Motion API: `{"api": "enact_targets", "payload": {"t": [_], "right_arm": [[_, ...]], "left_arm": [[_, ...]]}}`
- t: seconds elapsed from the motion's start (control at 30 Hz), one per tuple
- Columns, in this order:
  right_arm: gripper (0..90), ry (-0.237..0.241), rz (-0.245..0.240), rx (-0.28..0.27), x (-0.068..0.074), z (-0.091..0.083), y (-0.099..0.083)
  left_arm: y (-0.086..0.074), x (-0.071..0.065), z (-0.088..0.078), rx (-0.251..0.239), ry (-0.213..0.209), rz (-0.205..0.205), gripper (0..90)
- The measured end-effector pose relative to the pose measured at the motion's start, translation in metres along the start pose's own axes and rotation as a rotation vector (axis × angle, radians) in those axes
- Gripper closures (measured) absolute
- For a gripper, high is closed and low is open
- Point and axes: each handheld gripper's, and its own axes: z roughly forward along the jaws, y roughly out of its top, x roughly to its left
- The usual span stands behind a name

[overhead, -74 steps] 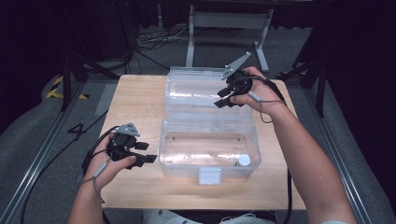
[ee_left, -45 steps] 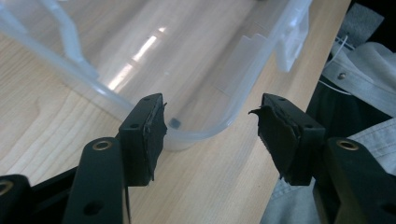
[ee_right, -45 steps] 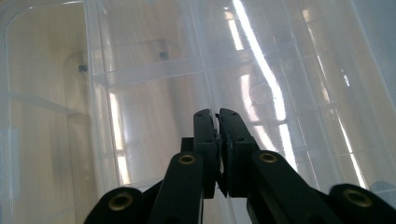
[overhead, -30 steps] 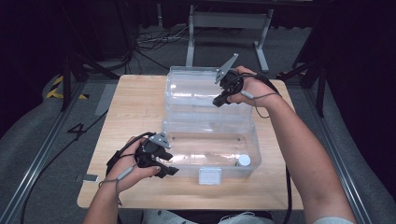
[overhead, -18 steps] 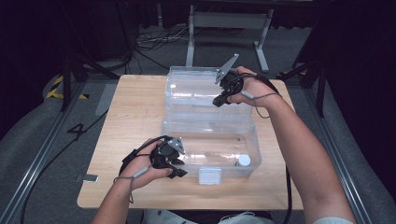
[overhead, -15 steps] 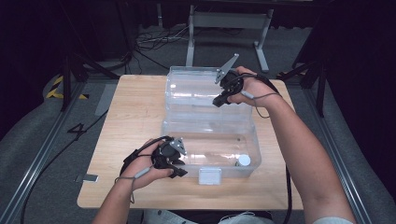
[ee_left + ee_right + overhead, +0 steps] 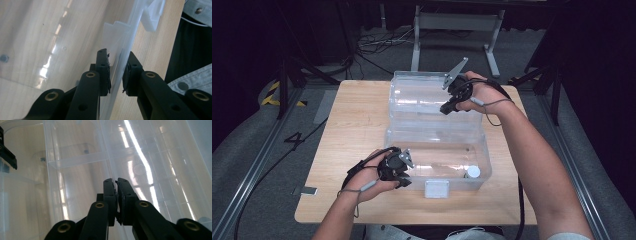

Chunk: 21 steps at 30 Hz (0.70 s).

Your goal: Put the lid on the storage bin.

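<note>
Two grippers are at work on one clear plastic storage box [image 7: 437, 152] that sits open in the middle of the wooden table [image 7: 357, 115], its lid [image 7: 424, 97] lying back toward the far edge. The right gripper [image 7: 445, 108] is clamped on the lid's thin edge, its jaws nearly together with the clear plastic pinched between the pads, as the right gripper view shows. The left gripper [image 7: 404, 180] is down at the box's near-left corner; its jaws have just been closing, and in the left gripper view they straddle the front wall [image 7: 117, 75], one pad inside the box and one outside, with a sliver of gap seemingly left on the outer side. To do this well, I'd say the left hand should finish squeezing squarely on the rim, clear of the white latch [image 7: 436, 189], so the box stays pinned while the right hand swings the lid; gripping too near the corner could let the slick plastic twist out. A small white-capped item [image 7: 472, 172] lies in the box's near-right corner, but I cannot make out what it is. Glare on the clear walls blurs where lid and box join, and whether the left pads press firmly is hard to judge.
</note>
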Motion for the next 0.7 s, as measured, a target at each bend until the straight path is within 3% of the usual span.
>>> {"api": "enact_targets", "payload": {"t": [0.17, 0.7], "right_arm": [[85.4, -0.007, 0.013, -0.002, 0.0008, -0.0007, -0.0015], [85.5, -0.043, -0.023, -0.006, 0.0088, -0.0003, -0.0003]], "left_arm": [[0.0002, -0.0013, 0.0006, 0.0, 0.013, 0.014, 78.2], [0.0005, -0.0026, 0.0011, 0.009, 0.027, 0.027, 78.4]]}}
